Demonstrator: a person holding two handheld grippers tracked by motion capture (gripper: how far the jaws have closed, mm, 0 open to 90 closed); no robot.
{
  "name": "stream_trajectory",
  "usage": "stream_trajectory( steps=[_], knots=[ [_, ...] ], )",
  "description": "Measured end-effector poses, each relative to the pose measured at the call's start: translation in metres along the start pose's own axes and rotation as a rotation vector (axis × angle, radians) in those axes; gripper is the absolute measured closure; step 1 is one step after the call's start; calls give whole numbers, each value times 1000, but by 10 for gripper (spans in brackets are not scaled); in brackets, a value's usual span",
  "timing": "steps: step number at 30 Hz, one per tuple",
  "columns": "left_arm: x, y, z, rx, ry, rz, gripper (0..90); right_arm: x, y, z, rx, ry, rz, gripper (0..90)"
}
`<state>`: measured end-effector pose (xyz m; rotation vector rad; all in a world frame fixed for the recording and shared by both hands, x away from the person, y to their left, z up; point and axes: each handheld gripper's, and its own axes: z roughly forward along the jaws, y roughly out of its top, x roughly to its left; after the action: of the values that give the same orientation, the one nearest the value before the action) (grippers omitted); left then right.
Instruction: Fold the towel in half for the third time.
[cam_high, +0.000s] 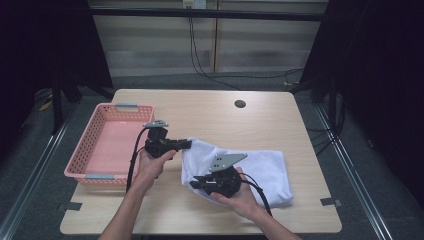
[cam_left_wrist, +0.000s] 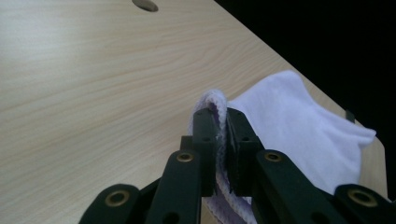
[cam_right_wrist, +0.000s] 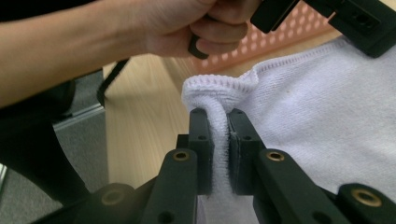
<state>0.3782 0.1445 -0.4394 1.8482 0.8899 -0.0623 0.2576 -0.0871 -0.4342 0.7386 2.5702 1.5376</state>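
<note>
Pale wood table (cam_high: 215, 117) carries a white towel (cam_high: 262, 170) just right of the pink basket (cam_high: 107, 142). Left gripper (cam_high: 186, 144) and right gripper (cam_high: 196, 183) each pinch its hemmed edge. Soft, light and floppy, it is probably best held at corners.

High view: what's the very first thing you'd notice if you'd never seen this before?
A white towel lies on the wooden table near the person's side, with both grippers pinching its left edge. The left gripper is shut on one corner and the right gripper on the other. To the left sits a pink basket.
</note>
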Motion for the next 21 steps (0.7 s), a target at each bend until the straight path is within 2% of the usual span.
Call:
stream_trajectory(
  steps=[4,9,13,16,21],
  knots=[
    [-4,13,-18,-14,32,30,843,4,20,0,-40,16,-29,824],
    [-15,36,-44,-43,63,55,843,10,44,-4,-89,30,-48,826],
    [-25,49,-55,-67,64,82,844,19,65,-9,-148,34,-92,827],
    [-28,49,-48,-58,65,90,843,23,66,-7,-147,33,-106,827],
    [-32,39,-17,-1,70,107,843,15,39,-6,-138,22,-49,827]
  ],
)
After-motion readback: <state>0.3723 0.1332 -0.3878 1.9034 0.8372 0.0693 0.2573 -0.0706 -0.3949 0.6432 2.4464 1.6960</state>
